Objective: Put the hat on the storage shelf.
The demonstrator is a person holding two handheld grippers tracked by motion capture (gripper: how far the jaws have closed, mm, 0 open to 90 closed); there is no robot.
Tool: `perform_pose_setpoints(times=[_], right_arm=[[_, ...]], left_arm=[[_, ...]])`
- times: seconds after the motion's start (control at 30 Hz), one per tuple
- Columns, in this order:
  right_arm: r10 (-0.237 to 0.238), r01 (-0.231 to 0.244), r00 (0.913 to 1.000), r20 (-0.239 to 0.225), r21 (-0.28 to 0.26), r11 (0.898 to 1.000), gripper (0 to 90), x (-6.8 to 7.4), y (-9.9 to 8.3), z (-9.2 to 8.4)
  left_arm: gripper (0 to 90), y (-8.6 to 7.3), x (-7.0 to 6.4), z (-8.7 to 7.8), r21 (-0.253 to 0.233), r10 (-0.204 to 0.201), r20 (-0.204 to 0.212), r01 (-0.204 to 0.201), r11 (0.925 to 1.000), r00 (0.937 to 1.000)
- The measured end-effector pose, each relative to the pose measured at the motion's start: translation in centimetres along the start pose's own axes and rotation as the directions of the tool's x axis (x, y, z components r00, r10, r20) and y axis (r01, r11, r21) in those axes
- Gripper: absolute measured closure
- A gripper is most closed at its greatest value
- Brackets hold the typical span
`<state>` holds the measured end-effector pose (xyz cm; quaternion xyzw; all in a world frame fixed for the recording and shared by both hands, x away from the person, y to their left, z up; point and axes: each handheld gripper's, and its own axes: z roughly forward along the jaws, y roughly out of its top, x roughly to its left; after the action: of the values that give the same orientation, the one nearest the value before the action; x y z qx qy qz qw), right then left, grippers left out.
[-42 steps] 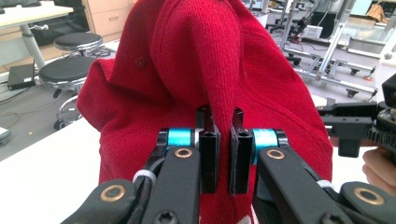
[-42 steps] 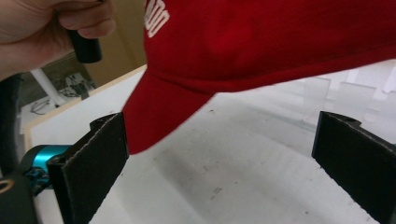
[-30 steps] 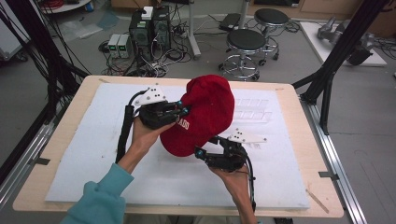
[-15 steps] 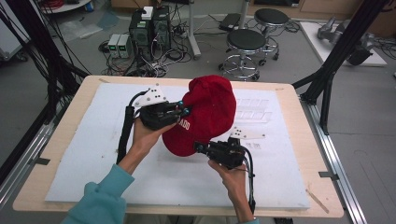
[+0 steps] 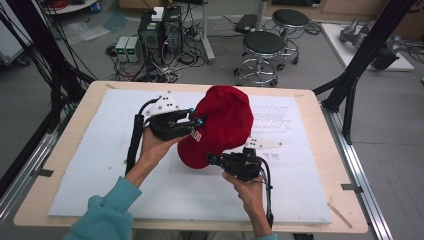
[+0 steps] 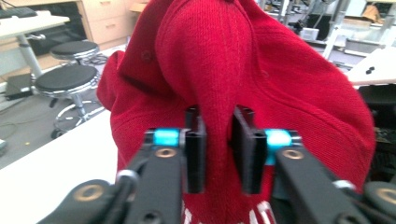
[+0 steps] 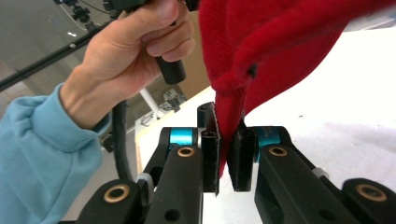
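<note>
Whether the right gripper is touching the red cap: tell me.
Touching. In the right gripper view, the right gripper has both jaws closed on a fold of the red cap.

- The right gripper (image 5: 214, 160) sits slightly nearer the person than a second ago.
- The red cap (image 5: 220, 125), pinched in both grippers, hangs a little lower at that gripper's end.

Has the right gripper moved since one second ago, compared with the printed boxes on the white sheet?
No. The right gripper still grips the red cap, left of and below the printed boxes.
</note>
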<state>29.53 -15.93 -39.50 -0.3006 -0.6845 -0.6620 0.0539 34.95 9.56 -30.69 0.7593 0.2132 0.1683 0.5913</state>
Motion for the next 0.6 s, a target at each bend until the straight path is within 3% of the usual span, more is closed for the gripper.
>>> perform_pose_setpoints(times=[0.03,0.07,0.17,0.23,0.3,0.47,0.6], right_arm=[[-0.004,0.004,1.0000,0.004,0.004,1.000,85.4,0.1,0.0,0.0],[-0.014,0.014,0.9998,0.014,-0.001,1.000,85.4,0.1,0.0,-0.1],[-0.025,0.025,0.9991,0.034,-0.025,0.999,85.4,0.0,0.2,-0.3],[-0.028,0.030,0.9985,0.047,-0.043,0.999,85.4,-0.1,0.3,-0.5],[-0.028,0.031,0.9978,0.060,-0.043,0.999,85.4,-0.2,0.5,-0.8],[-0.080,0.085,0.9904,0.113,-0.045,0.995,85.4,-0.2,1.4,-1.6],[-0.099,0.109,0.9832,0.153,-0.058,0.992,85.4,-0.4,2.5,-2.4]], left_arm=[[64.0,0.0,-0.1,0.0,0.018,0.003,-0.017,-0.003,0.9998,0.9999],[50.3,0.0,-0.2,0.1,0.028,0.006,-0.031,-0.005,0.9996,0.9995],[27.2,0.0,-0.4,0.0,0.045,0.023,-0.087,-0.019,0.9988,0.9959],[17.8,-0.1,-0.4,-0.2,0.037,0.030,-0.093,-0.026,0.9990,0.9952],[16.4,-0.1,-0.2,-0.4,0.042,0.019,-0.091,-0.015,0.9990,0.9957],[14.0,-0.3,0.3,-1.4,0.067,0.019,-0.082,-0.014,0.9977,0.9964],[13.3,-1.0,1.1,-2.7,0.098,0.024,-0.117,-0.012,0.9951,0.9929]])
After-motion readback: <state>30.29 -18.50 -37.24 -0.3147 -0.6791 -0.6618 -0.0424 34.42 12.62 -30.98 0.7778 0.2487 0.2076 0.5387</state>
